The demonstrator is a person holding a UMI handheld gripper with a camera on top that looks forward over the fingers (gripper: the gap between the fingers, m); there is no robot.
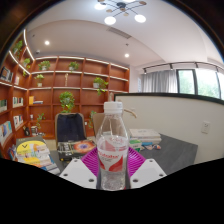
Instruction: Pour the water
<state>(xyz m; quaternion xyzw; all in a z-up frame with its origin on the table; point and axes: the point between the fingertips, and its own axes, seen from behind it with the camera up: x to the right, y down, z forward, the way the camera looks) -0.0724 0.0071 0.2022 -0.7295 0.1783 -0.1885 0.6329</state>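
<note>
One clear plastic water bottle [112, 145] dominates the gripper view, standing upright between the two fingers, its white cap still screwed on and a red-and-white label around its middle. Left of the bottle, colourful books or magazines [33, 153] lie on the dark table [178, 152], with wooden wall shelves [60, 85] holding potted plants behind them and a dark chair [70, 127] just beyond the table's edge. At the bottle itself, the gripper [112, 168] stands with its white fingers on either side of the lower body and the magenta pads [91, 163] close against the plastic; the jaws look narrowed to about the bottle's width, and both pads seem to press on it, though whether the bottle is lifted or resting on the table cannot be told, since its base is hidden. Right of the bottle, a small stack of books [146, 135] sits on the table, with a white partition and curtained windows [185, 82] farther back. As for progress, the pour appears hardly begun: the bottle is upright, capped and apparently holding water, and no cup or other vessel to receive it is visible. Judging from this, grasping looks done, while opening, tilting and pouring all remain
</note>
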